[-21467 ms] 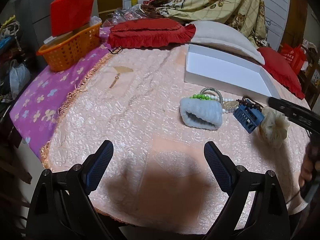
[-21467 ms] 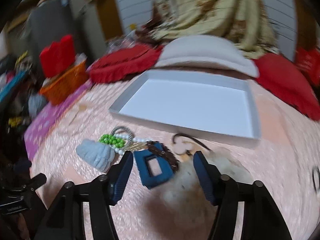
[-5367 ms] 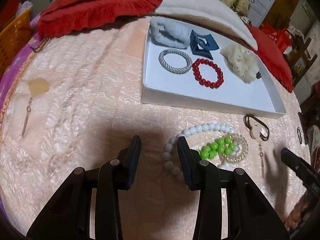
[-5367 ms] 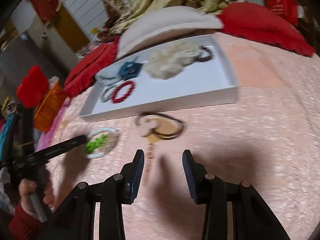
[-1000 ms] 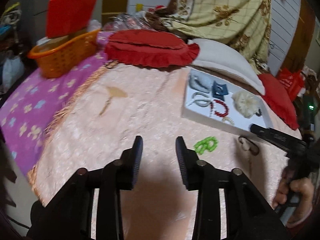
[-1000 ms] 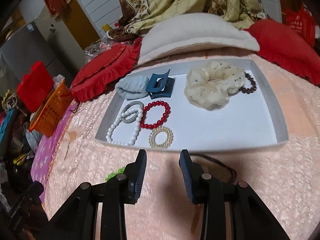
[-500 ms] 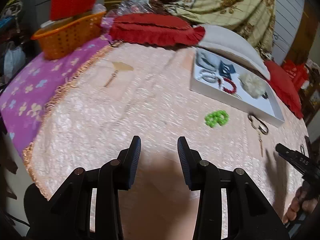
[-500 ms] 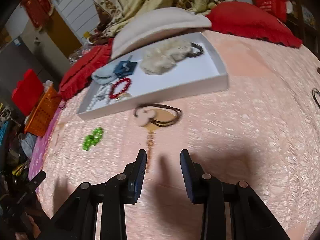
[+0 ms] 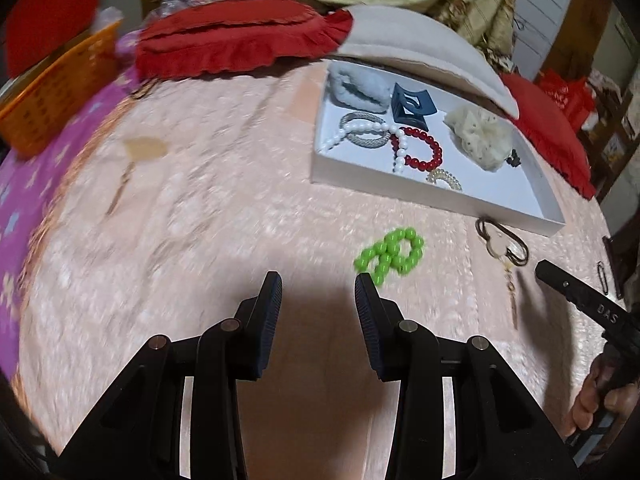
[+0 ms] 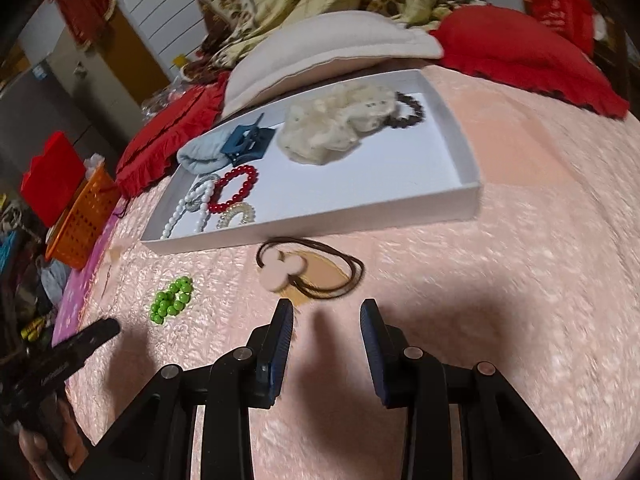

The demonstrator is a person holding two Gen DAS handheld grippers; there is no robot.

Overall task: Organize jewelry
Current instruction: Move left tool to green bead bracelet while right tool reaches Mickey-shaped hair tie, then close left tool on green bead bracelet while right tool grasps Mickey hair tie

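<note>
A white tray [image 9: 432, 200] [image 10: 464, 196] holds a grey scrunchie, a blue hair clip [image 9: 410, 105], a red bead bracelet [image 10: 234, 188], a white pearl strand [image 9: 360, 128], a cream scrunchie [image 10: 340, 124] and several other bands. A green bead bracelet [image 9: 390, 254] [image 10: 171, 298] lies on the pink cloth in front of the tray. A brown hair tie with a cream charm [image 10: 308, 270] [image 9: 502, 242] lies beside it. My left gripper [image 9: 318, 292] is open and empty, just short of the green bracelet. My right gripper [image 10: 326, 318] is open and empty, just short of the hair tie.
Red cushions [image 9: 236, 46] and a cream pillow [image 10: 332, 48] lie behind the tray. An orange basket [image 9: 56, 96] stands at the far left on a purple cloth. A small black clip [image 9: 602, 276] lies at the right of the cloth.
My left gripper has moved forward toward the green bracelet. My right gripper has moved forward toward the hair tie. Over the longer span, the loose items went into the tray.
</note>
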